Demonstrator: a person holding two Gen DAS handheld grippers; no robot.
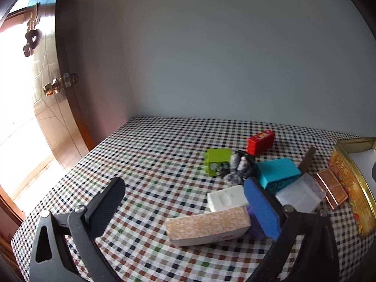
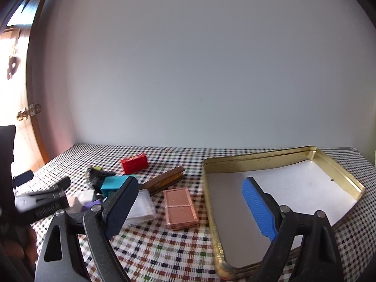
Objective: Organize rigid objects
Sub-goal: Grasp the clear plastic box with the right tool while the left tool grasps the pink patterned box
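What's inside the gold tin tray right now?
The gold tin tray holds none of the boxes: only its bare white floor shows. The right gripper hangs open before it, its blue finger covering a strip of floor; the near corner is hidden too.

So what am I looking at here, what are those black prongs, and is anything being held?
Each picture comes from a camera on a hand-held gripper, looking along its two fingers. The left gripper hangs open over a patterned box, white box, teal box, green block and red box on the checked tablecloth. The right gripper hangs open beside a copper case and a gold tin tray. Nothing is held.
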